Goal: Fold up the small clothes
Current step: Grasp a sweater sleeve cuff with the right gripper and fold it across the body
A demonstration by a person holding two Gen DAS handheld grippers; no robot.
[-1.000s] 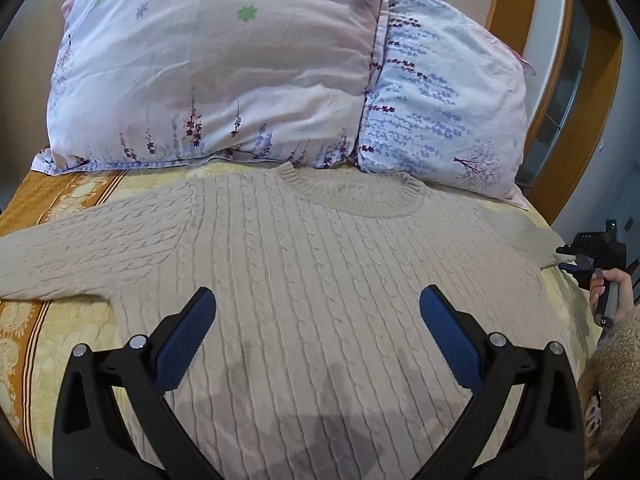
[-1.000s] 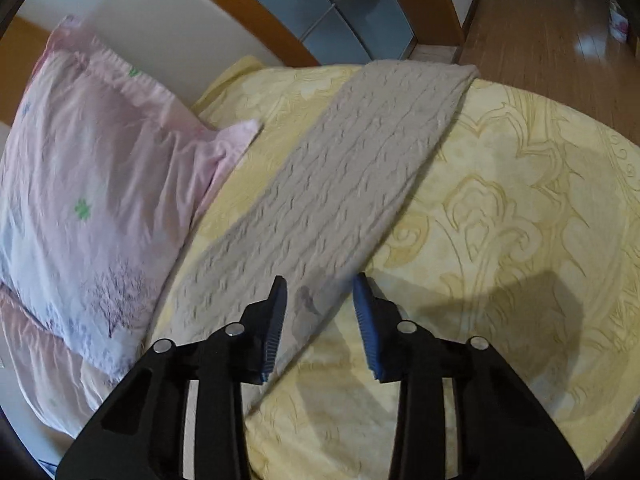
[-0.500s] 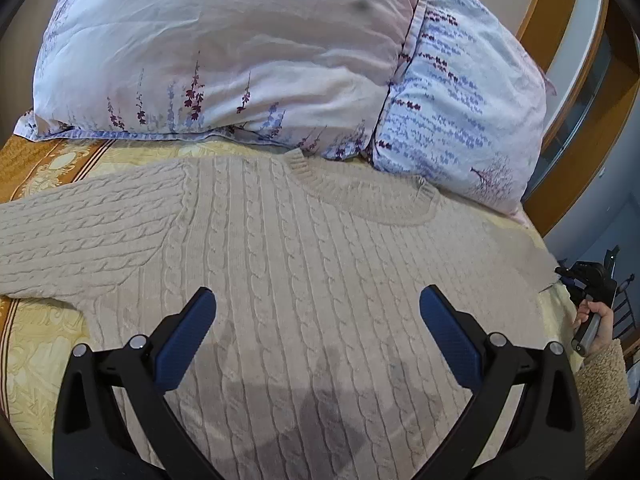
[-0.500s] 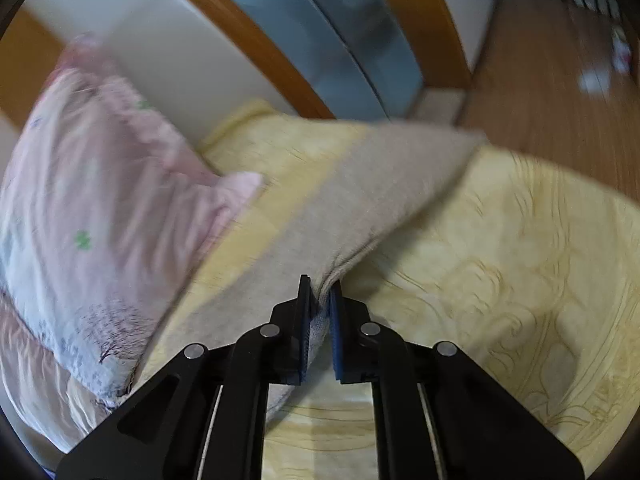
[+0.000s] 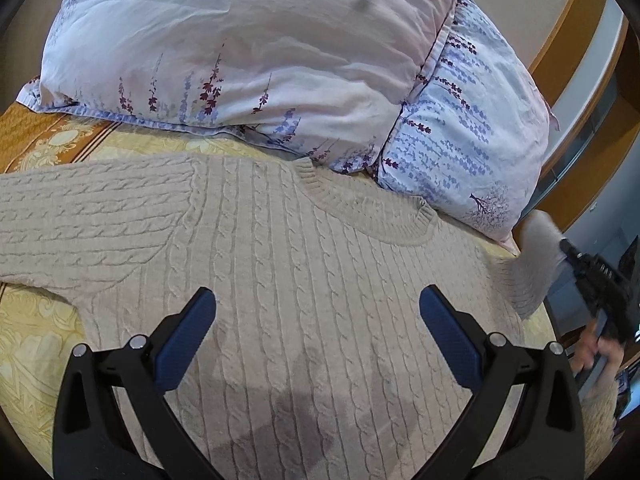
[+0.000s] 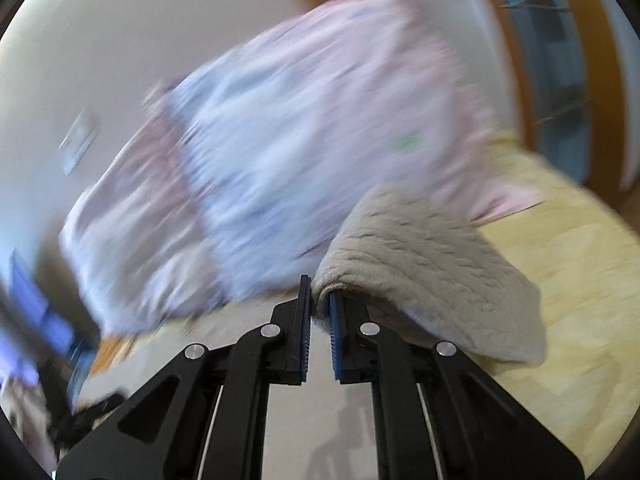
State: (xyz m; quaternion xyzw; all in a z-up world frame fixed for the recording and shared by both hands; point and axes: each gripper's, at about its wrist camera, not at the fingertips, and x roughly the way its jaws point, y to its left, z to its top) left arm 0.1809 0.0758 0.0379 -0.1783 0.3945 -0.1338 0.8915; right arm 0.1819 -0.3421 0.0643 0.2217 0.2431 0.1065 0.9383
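Sweater (image 5: 288,300), beige cable knit, lies spread flat on the yellow bed (image 5: 36,344) just below the two floral pillows (image 5: 248,56). Since half a second ago its right sleeve (image 6: 432,264) has been lifted off the bedspread and swung toward the pillows. The right gripper (image 6: 319,312) has its fingers pinched onto that sleeve's edge, cloth draping to the right. The left gripper (image 5: 316,320) hovers over the sweater's body, fingers spread wide, gripping nothing. Only the left view shows the neckline; the right view is badly blurred.
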